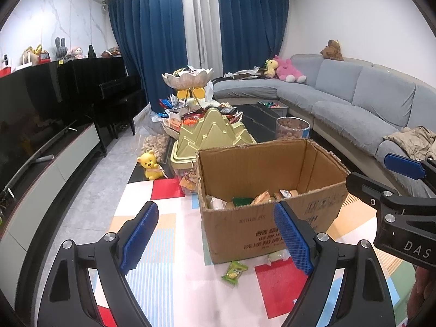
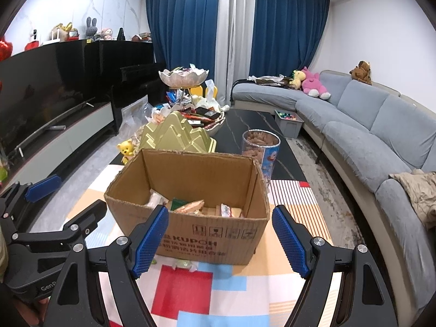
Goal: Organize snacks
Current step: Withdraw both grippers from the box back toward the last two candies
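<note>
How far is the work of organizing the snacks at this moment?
Partly done: several packets already lie inside the cardboard box. Nothing is in hand; the left gripper and right gripper are both open and empty. Left: the green packet and a pale one on the mat beside the box.

Each black tool [image 1: 215, 234] has blue textured pads [image 1: 139, 234], silver screws and white lettering.

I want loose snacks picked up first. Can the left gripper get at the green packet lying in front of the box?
Probably yes. The green packet lies in the open on the mat, just ahead of the open, empty left gripper; the box sits behind it, not over it.
</note>
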